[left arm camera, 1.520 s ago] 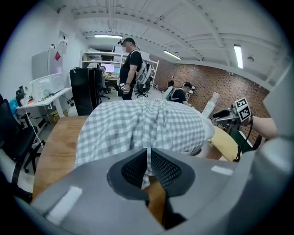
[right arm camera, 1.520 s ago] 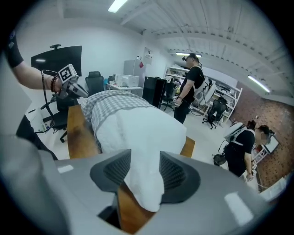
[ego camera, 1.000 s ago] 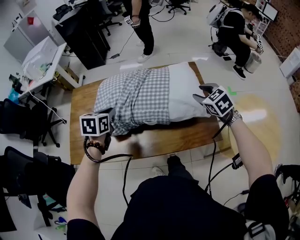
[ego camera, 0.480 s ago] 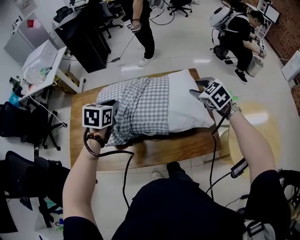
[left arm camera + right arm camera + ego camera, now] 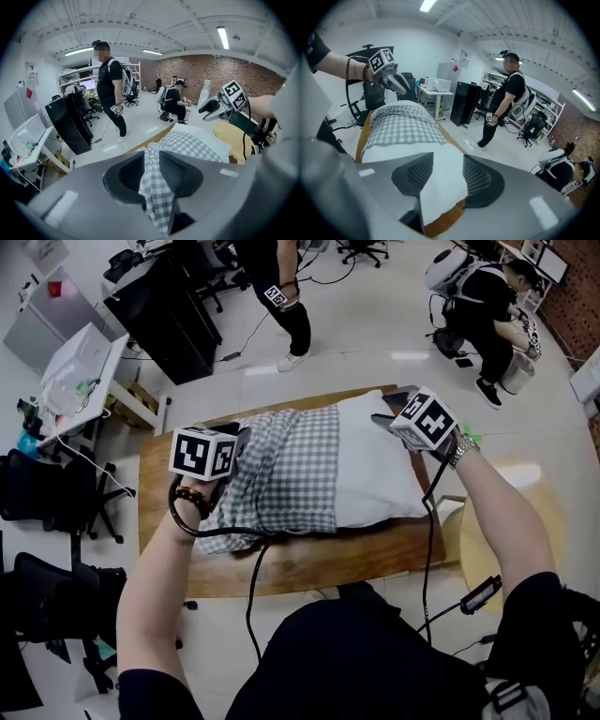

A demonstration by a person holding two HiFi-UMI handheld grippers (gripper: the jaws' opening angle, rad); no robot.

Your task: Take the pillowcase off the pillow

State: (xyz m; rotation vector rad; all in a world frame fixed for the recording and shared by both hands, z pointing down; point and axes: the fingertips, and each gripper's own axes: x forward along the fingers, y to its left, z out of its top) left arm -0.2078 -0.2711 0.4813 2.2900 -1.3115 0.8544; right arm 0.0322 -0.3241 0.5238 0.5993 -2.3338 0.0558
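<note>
A white pillow [image 5: 373, 465] lies on the wooden table [image 5: 309, 563], its left part still inside a grey-and-white checked pillowcase [image 5: 291, 460]. At the case's left end my left gripper [image 5: 240, 441] has checked cloth [image 5: 157, 187] between its jaws; the jaws have just been opening, and the cloth still fills the gap between the pads [image 5: 174, 171]. My right gripper [image 5: 390, 412] is shut on the bare pillow's far right corner [image 5: 440, 183], which shows between its pads [image 5: 476, 176]. Each gripper [image 5: 151, 157] [image 5: 447, 161] sees the other across the pillow.
A person [image 5: 281, 287] stands beyond the table and another [image 5: 478, 306] crouches at the top right. A black cabinet [image 5: 159, 306], a white desk [image 5: 80, 362] and office chairs [image 5: 47, 493] are on the left. A round yellowish top [image 5: 511, 512] is beside the table's right end.
Both grippers have moved up the picture, away from me, and the pillow has shifted with them toward the table's far edge. The left gripper has risen with the checked cloth.
</note>
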